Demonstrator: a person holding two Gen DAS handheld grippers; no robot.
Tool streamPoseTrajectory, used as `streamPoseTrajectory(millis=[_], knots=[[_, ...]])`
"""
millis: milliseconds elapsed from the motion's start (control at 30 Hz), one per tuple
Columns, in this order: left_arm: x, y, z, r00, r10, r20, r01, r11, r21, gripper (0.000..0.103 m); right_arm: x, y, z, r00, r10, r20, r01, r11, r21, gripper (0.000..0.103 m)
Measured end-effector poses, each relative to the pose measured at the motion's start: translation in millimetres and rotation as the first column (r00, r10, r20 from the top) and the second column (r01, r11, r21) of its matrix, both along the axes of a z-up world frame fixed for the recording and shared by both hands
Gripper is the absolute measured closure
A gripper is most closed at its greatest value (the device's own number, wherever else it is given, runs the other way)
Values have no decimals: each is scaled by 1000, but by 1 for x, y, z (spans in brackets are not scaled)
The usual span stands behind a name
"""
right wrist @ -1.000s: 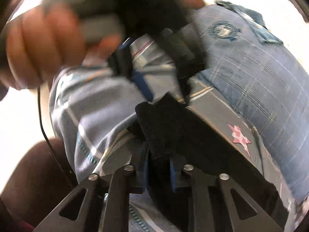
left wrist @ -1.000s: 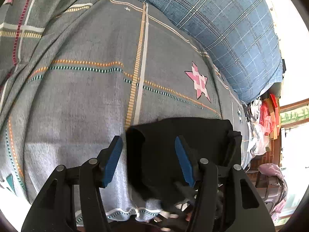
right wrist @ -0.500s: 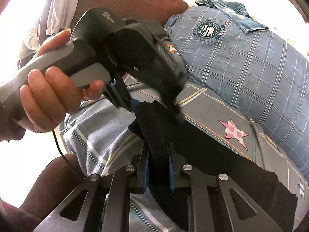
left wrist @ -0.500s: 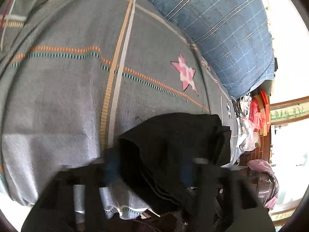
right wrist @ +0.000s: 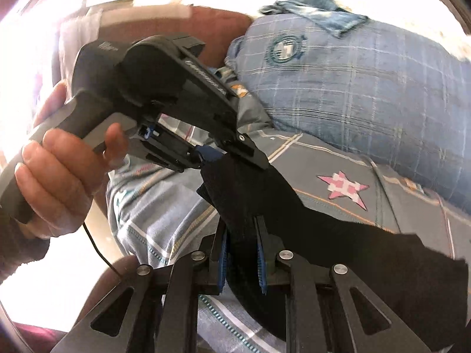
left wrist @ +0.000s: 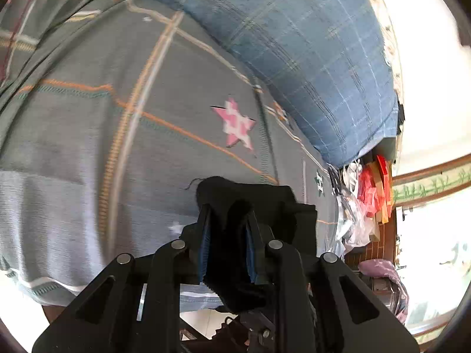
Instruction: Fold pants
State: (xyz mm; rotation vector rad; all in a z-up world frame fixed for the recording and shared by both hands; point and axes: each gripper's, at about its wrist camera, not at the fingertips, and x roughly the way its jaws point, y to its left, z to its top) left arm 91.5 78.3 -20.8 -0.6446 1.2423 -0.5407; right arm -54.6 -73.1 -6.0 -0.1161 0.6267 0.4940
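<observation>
**Now both claws have the pants by one end, lifted off the bed**

Plainly this is the gathering step: the fabric is pinched and raised, but no fold has been laid down yet.

The bed (left wrist: 88,161) fills most of what I can see, covered in a grey sheet with orange and white stripes and a pink star (left wrist: 237,125). A big blue plaid pillow (left wrist: 309,58) lies along its far side, and clutter sits off past the bed's end.

The pants (right wrist: 338,241) are black and limp. One end is bunched up between the two claws above the near edge of the bed; the rest trails off to the right across the sheet, its far part spreading wide and flat-looking in the right wrist view.

The left claw (left wrist: 226,235) is clenched on a thick wad of the black cloth, which bulges out above and below its blue pads. The right claw (right wrist: 242,250) is likewise clamped on the fabric, just beside the left one, with the person's left hand (right wrist: 59,176) gripping the other tool's handle.

Next, I'd judge, the two need to draw apart to stretch that end straight, then carry it over the trailing part so the edges meet. Bunched as it is, the cloth could go down crooked.
</observation>
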Motion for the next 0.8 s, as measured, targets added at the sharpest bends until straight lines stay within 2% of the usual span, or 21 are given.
streamPoseTrajectory(millis=[133,267,333,400,467,533,633,733,767,800], knots=[[-1,-40,21,997,-62,46,61,998,26,85,-2,-46,9,997,-65,-46,71,989,132,87],[4,-97,23,987,-157,44,153,985,84,85,-6,-106,5,979,-145,-141,181,939,292,87],[6,-133,12,975,-222,-1,221,971,92,85,-10,-134,0,964,-192,-182,246,904,349,87],[6,-170,-5,953,-298,-60,303,948,96,85,-15,-159,-9,946,-234,-224,306,873,381,87],[1,-200,-16,934,-349,-72,356,921,160,85,-17,-180,-21,922,-270,-279,365,845,390,87],[1,-222,-28,923,-375,-87,385,892,237,85,-17,-195,-30,902,-285,-324,405,819,406,83],[5,-226,-34,919,-372,-128,393,890,230,85,-18,-215,-42,876,-295,-381,450,782,431,83],[2,-214,-12,908,-403,-116,418,891,176,84,-22,-224,-43,878,-276,-391,451,752,481,82],[1,-210,-4,905,-414,-97,425,890,165,80,-24,-225,-41,887,-254,-386,434,745,507,79],[-2,-203,12,900,-433,-58,436,886,157,72,-24,-224,-40,894,-235,-382,419,742,523,71]])
